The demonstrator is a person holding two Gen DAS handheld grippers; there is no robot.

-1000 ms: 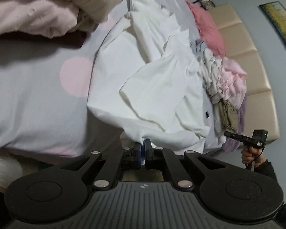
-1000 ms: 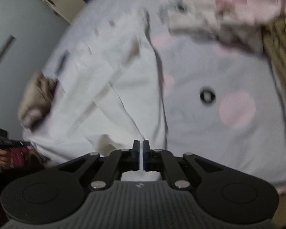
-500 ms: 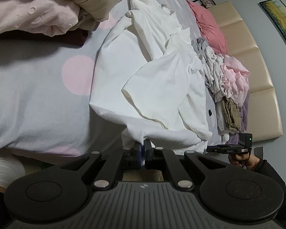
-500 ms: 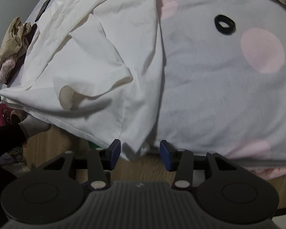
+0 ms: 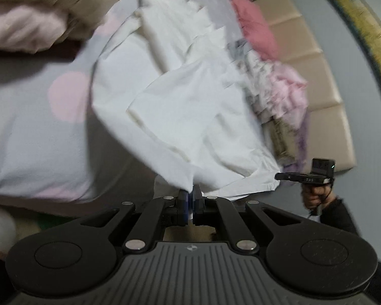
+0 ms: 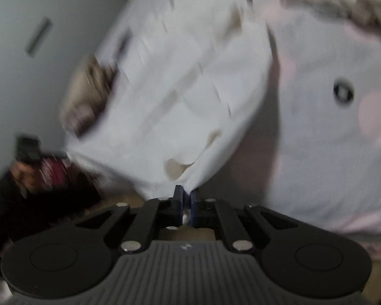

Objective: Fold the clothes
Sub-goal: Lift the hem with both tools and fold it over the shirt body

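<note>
White garment: lay crumpled across the bed, a grey cover with pale pink dots, its near hem hanging over the bed's edge. Left gripper: jaws closed on that hem. Right gripper: jaws likewise pinched on the hem at another point, also off the bed's edge; view blurred. Pile of pink and beige clothes: on the bed, beyond the garment, against the padded headboard. Small black ring: on the bed cover, apart from the garment.

Motion blur smears the white garment and the clothes pile. The small dark ring on the bed stays unidentifiable.
</note>
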